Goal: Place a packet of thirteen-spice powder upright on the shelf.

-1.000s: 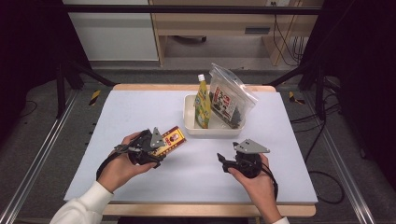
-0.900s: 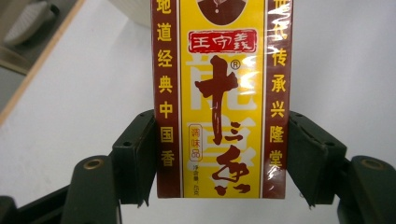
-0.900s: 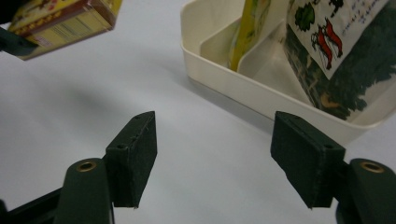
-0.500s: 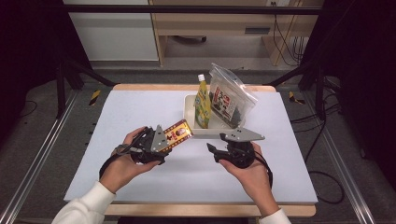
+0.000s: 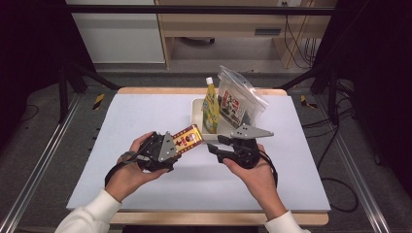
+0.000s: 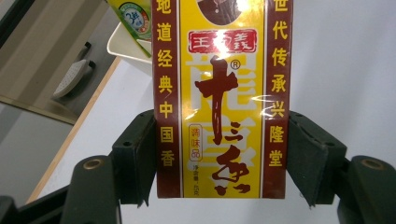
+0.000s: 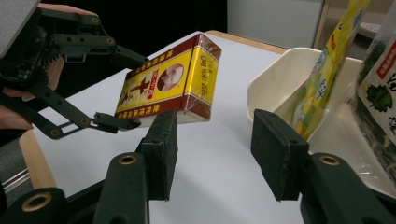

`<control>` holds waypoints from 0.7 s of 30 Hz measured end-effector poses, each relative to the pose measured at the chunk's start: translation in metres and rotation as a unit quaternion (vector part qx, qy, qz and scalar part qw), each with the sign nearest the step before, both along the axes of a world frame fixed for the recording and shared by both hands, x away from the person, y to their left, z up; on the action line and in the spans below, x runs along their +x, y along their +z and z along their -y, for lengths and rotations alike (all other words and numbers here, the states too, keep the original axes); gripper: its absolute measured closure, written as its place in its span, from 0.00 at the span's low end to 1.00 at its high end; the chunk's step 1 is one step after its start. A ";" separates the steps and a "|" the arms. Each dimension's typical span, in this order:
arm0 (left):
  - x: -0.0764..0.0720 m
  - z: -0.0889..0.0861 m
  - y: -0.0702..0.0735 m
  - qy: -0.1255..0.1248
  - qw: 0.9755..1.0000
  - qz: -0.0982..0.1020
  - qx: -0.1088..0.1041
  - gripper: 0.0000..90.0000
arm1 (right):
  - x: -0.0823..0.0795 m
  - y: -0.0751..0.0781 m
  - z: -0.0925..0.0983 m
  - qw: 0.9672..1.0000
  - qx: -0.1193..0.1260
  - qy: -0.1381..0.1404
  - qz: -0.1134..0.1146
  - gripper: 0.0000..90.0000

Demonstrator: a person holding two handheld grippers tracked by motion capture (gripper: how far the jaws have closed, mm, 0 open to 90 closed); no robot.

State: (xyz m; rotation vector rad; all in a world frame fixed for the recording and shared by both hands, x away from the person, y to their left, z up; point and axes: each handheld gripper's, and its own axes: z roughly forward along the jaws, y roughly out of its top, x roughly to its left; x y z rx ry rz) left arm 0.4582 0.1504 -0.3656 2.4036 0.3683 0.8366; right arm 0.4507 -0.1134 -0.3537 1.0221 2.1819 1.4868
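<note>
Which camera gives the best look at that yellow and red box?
The left gripper view: the box faces the lens, its printed front sharp, clamped between the left hand-held gripper's jaws. The right gripper view shows it whole but slanted, above the table. The high view shows it small.

A white table (image 5: 145, 121) with a wooden edge is carrying the load. A cream tray (image 5: 198, 110) is resting directly on its surface toward one o'clock of the tabletop's middle, with bare white surface lying around it.
</note>
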 end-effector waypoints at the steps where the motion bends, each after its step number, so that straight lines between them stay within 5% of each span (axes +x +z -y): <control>1: 0.000 0.001 0.000 -0.001 1.000 0.000 0.000 0.36 | 0.000 0.000 -0.001 1.000 0.000 0.001 -0.001 0.57; 8: -0.001 0.005 -0.002 -0.005 1.000 0.008 0.001 0.36 | 0.003 0.002 -0.006 1.000 0.004 0.009 -0.007 0.55; 21: -0.006 0.009 -0.008 -0.015 0.999 0.019 -0.029 0.36 | 0.012 0.000 -0.014 0.999 0.020 0.028 -0.033 0.52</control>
